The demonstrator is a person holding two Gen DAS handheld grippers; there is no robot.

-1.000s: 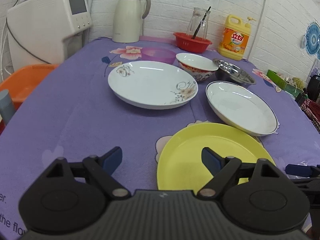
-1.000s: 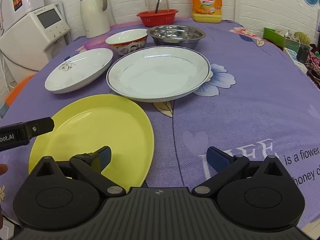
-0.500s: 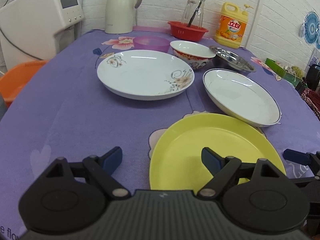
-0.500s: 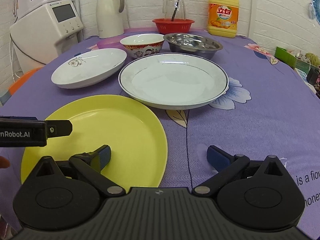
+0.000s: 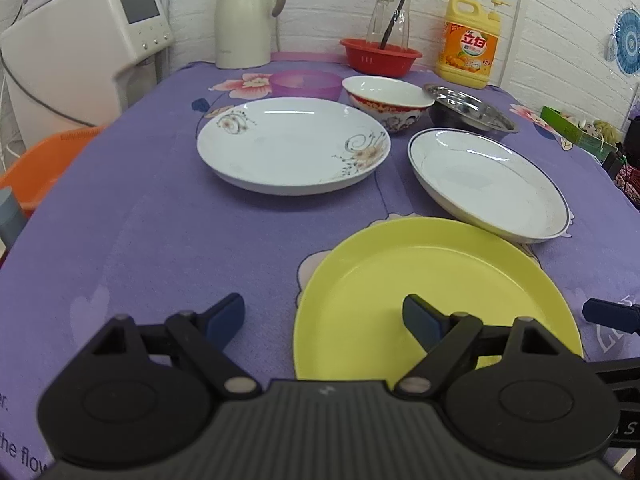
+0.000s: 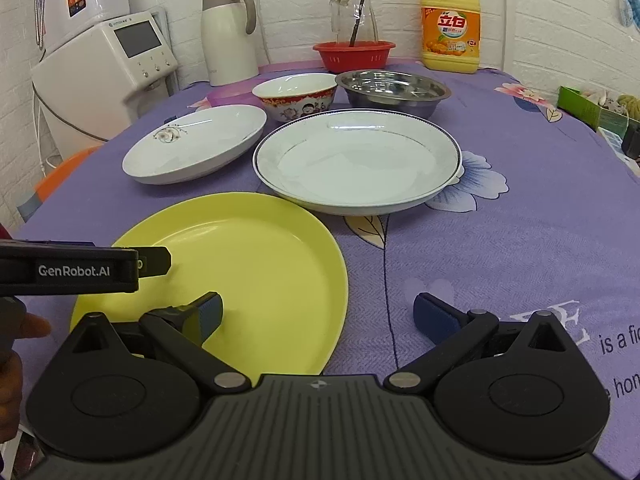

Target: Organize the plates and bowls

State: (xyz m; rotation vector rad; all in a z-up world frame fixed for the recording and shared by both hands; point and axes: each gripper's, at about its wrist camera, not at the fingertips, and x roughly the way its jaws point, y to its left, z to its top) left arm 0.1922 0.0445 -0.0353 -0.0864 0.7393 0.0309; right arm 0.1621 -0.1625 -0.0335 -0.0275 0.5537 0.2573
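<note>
A yellow plate [image 5: 432, 280] [image 6: 248, 256] lies nearest on the purple tablecloth. Behind it are a blue-rimmed white plate [image 5: 488, 184] [image 6: 356, 164] and a flower-patterned white plate [image 5: 292, 144] [image 6: 196, 142]. Further back stand a red-patterned bowl [image 5: 386, 98] [image 6: 296, 94], a steel bowl [image 5: 468, 108] [image 6: 392, 90] and a purple bowl [image 5: 306, 82]. My left gripper [image 5: 324, 316] is open and empty, straddling the yellow plate's left rim. My right gripper [image 6: 318, 312] is open and empty, straddling its right rim.
At the back stand a thermos jug [image 5: 244, 12], a red basket [image 5: 380, 54] with a glass jug, and a yellow detergent bottle [image 5: 470, 42]. A white appliance [image 5: 80, 48] and an orange tub [image 5: 44, 164] are at the left. A green box [image 5: 576, 130] is at the right edge.
Both grippers have tilted and shifted a little, so the plates sit lower and nearer in view. Both stay open; no dish has moved.
</note>
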